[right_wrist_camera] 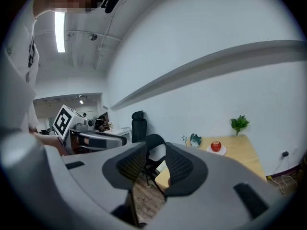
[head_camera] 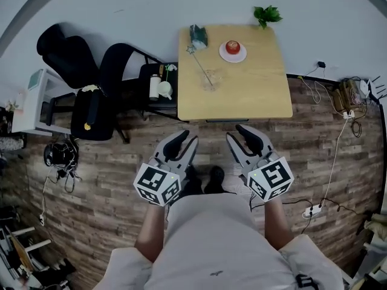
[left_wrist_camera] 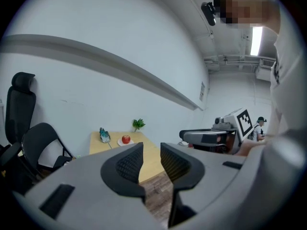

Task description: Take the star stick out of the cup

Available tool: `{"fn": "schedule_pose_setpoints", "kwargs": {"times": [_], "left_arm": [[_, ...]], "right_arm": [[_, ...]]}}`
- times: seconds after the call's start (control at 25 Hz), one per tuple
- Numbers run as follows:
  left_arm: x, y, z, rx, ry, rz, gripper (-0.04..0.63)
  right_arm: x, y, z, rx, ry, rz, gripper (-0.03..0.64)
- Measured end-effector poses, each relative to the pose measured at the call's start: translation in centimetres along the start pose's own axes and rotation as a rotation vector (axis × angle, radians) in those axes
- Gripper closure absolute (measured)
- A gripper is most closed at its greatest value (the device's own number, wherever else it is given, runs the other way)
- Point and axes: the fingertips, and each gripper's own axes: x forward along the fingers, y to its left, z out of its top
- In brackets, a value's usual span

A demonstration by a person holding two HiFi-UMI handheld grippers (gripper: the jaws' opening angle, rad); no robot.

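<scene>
The task looks to be at the approach: left tool (head_camera: 183, 139) and right tool (head_camera: 237, 133), both open and empty, hang well short of the surface (head_camera: 254, 95) where the star stick (head_camera: 201, 66) leans in its clear cup (head_camera: 212, 80); next, one should reach in and close on the stick.

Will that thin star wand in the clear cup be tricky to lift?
The star stick looks thin and straight, so it is probably stiff, light and perhaps slippery. It leans in the clear cup, which looks small and might tip if the stick drags sideways.

Left gripper (left_wrist_camera: 152, 158) jaws apart, empty; wooden table (left_wrist_camera: 96, 146), red apple (left_wrist_camera: 126, 139) beyond
</scene>
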Motion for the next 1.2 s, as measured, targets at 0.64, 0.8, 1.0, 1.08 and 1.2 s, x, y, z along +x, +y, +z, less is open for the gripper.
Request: {"fn": "schedule_pose_setpoints", "kwargs": {"times": [0.64,0.8,1.0,1.08,1.2], "left_arm": [[3.8,5.0,1.8,-0.036,-0.015,-0.007,0.497],[5.4,7.3,3.1,-0.029,-0.019,-0.031,0.497],[7.2,10.7,4.6,-0.031,-0.017,-0.054,0.497],[7.9,12.1,5.4,-0.031,-0.019,-0.066,0.497],[8.7,14.0,6.4,-0.026,-0.019,-0.087,0.497]], "right_arm": [[3.1,-4.1,1.1,0.000,0.018,-0.071,0.506],[5.2,-5.1,2.7,0.011,0.006,-0.089,0.506],[8.7,-6.4,4.2,0.001,0.013,-0.115,0.506],[10.1,-6.7,4.9,-0.003,0.010,-0.119,0.506],[12.5,-6.9,5.6,-0.005,0.018,-0.135,0.506]]}}
